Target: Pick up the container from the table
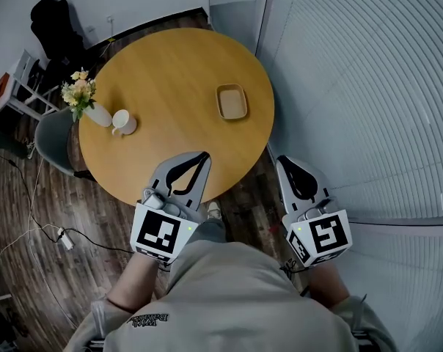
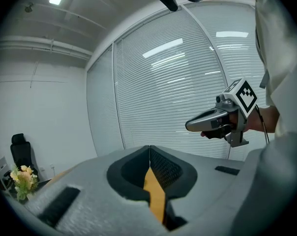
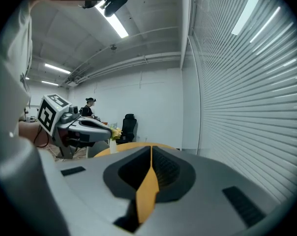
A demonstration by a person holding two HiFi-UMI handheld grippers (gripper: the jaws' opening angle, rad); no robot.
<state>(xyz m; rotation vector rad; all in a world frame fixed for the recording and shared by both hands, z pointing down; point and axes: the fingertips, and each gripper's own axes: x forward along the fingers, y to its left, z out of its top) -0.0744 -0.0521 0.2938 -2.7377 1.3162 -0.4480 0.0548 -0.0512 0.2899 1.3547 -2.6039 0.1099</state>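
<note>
A shallow tan rectangular container (image 1: 232, 101) lies on the round wooden table (image 1: 170, 72), toward its right side. My left gripper (image 1: 202, 155) hovers over the table's near edge, well short of the container, its jaws shut with nothing between them. My right gripper (image 1: 285, 160) hangs off the table's right side, above the floor, also shut and empty. In the left gripper view the right gripper (image 2: 189, 126) shows against the blinds. In the right gripper view the left gripper (image 3: 108, 132) shows at the left, and the table (image 3: 133, 146) is a thin strip beyond the jaws.
A white vase of flowers (image 1: 83, 101) and a white cup (image 1: 123, 122) stand at the table's left edge. A grey chair (image 1: 53, 141) sits left of the table. A curved wall of blinds (image 1: 368, 86) runs close along the right. A cable and plug (image 1: 64, 238) lie on the floor.
</note>
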